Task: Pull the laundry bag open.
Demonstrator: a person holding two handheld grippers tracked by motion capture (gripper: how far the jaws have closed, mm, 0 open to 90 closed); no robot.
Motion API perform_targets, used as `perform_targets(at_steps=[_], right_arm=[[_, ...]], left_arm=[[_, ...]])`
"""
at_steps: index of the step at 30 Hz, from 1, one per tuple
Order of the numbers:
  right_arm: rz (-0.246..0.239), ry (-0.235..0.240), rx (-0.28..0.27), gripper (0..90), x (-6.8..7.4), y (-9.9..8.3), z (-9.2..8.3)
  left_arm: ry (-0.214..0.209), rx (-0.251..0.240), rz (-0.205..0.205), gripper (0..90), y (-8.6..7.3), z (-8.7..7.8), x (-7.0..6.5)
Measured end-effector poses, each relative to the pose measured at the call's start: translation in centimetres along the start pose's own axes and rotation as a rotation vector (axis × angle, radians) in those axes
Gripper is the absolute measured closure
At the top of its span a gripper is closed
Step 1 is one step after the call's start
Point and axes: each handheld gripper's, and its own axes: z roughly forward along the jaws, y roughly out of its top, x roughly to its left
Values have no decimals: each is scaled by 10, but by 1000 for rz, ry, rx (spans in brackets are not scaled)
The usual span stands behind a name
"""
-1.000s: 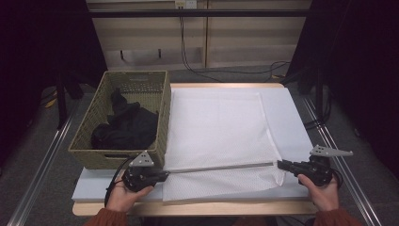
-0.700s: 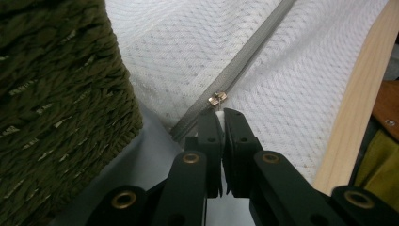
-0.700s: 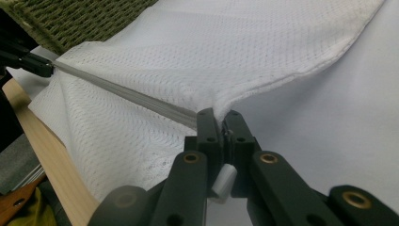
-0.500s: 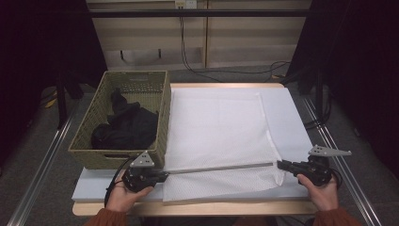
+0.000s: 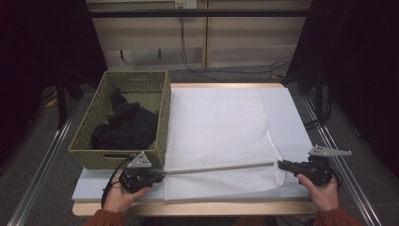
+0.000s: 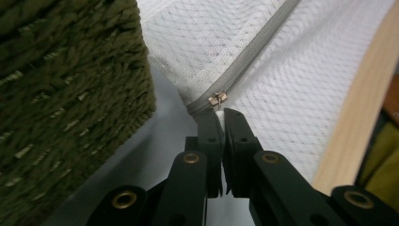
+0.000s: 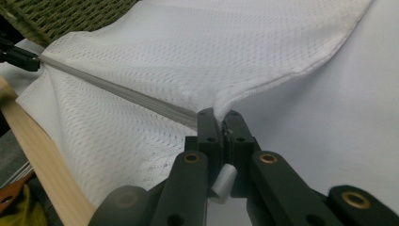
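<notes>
Holding the mesh bag (image 5: pixel 219 136) taut along its zipper (image 5: pixel 219 167) at the table's (image 5: pixel 291 117) near edge, left tool (image 5: pixel 157 176) clenched on one end by the basket (image 5: pixel 120 120), right tool (image 5: pixel 282 164) on the other, open table beyond.

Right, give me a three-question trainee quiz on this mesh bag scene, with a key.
1. True or false: the left gripper is shut on the white mesh bag at the end where the zipper pull sits.
2. What lies in the woven basket? A) dark clothing B) white towels C) bottles
3. Fill in: the grey zipper stretches in a straight line from the left gripper to the ____ gripper.

Key: 1 true; 2 A, the dark clothing; 3 right.
</notes>
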Motion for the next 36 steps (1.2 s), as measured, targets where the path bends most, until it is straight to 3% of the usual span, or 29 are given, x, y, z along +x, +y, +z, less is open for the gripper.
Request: perform_targets(at_steps=[1,7,11,16,26,30,34,36], right_arm=[[-2,-1,-2,876,-1,1,0],[5,-23,8,877,-5,-1,-1],[-1,-9,13,877,-6,-1,0],[-4,-19,31,878,-6,-4,3],[-26,-26,55,873,-7,-12,11],[-14,-22,92,862,-9,-15,15],[-19,-29,128,830,-9,-19,18],[-21,-35,119,791,-9,-19,17]], left_arm=[[19,9,9,866,0,0,-1],[20,9,-6,866,-3,-2,1],[16,20,-12,866,-3,-3,1],[38,33,-12,866,-3,-2,2],[27,8,-37,864,-9,5,3],[30,-1,-34,862,-11,5,1],[42,-7,-26,853,-12,4,0],[37,-35,-35,812,-12,1,0]])
